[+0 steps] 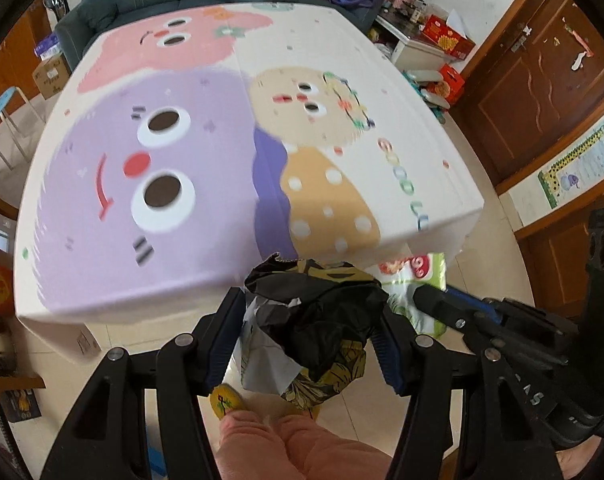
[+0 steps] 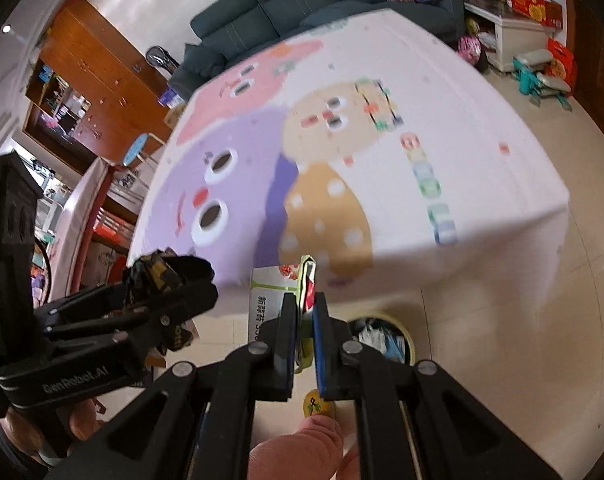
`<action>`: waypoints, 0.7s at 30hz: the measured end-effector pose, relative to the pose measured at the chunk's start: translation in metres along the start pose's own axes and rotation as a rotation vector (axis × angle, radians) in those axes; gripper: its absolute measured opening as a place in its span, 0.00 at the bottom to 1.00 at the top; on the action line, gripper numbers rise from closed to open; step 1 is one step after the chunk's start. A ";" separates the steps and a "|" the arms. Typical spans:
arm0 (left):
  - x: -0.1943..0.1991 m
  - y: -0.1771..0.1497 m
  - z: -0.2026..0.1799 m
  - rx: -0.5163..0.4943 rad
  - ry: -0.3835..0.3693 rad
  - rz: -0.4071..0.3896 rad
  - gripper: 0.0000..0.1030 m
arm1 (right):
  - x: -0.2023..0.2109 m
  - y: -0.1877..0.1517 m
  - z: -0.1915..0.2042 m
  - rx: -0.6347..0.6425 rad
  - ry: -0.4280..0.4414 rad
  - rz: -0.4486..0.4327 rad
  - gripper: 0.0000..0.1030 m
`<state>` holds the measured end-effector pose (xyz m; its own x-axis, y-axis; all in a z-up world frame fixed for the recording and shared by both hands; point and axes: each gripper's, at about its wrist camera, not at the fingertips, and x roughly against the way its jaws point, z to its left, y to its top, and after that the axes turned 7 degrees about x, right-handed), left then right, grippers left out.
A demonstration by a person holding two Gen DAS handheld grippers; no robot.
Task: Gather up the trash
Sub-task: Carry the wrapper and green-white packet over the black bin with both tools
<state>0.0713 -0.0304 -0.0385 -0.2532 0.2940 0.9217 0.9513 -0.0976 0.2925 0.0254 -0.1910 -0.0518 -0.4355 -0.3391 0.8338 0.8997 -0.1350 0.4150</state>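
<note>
I am looking down along my left hand-held gripper, and it is squeezing a crumpled wrapper between its blue pads. The wrapper is scrunched into a lumpy ball. It is mostly shiny black, with yellow bits at the top and bottom and a torn white paper part hanging on its 8 o'clock side. It is hanging in the air, just past the near edge of the surface.

My right hand-held gripper is nearly closed, and it is pinching a flat packet by its thin edge. The packet is white and green, with red on it near the top and dark printed letters down its side. It is standing up on edge between the pads, sticking out toward 12 o'clock. In the left view I am seeing the same packet at 3 o'clock from the wrapper, very near it.

The surface is wearing a cloth with big cartoon faces, one purple, one pink, one tan. Both pieces of trash are being held off its near edge, above the tiled floor.

In the right view, a round trash bin is sitting on the floor at 4 o'clock from the packet, with white and blue scraps inside it.

At 6 o'clock I am seeing the person's pink-clothed legs and a yellow slipper.
</note>
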 end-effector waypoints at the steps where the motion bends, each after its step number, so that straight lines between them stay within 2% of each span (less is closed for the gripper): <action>1: -0.003 -0.006 0.000 0.003 -0.006 0.008 0.58 | -0.002 -0.007 -0.003 -0.006 -0.001 0.013 0.07; 8: -0.048 -0.054 0.005 -0.006 -0.026 0.050 0.58 | -0.053 -0.055 -0.028 -0.058 -0.024 0.128 0.07; 15: -0.137 -0.094 0.034 0.042 -0.007 0.140 0.59 | -0.137 -0.102 -0.059 -0.104 -0.064 0.211 0.08; 21: -0.211 -0.110 0.057 0.081 0.017 0.161 0.61 | -0.209 -0.131 -0.085 -0.136 -0.083 0.255 0.10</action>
<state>0.0301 -0.0275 -0.2794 -0.0991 0.2642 0.9594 0.9906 -0.0654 0.1203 0.0012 -0.1815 -0.3115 -0.1910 -0.3019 0.9340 0.9734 -0.1807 0.1407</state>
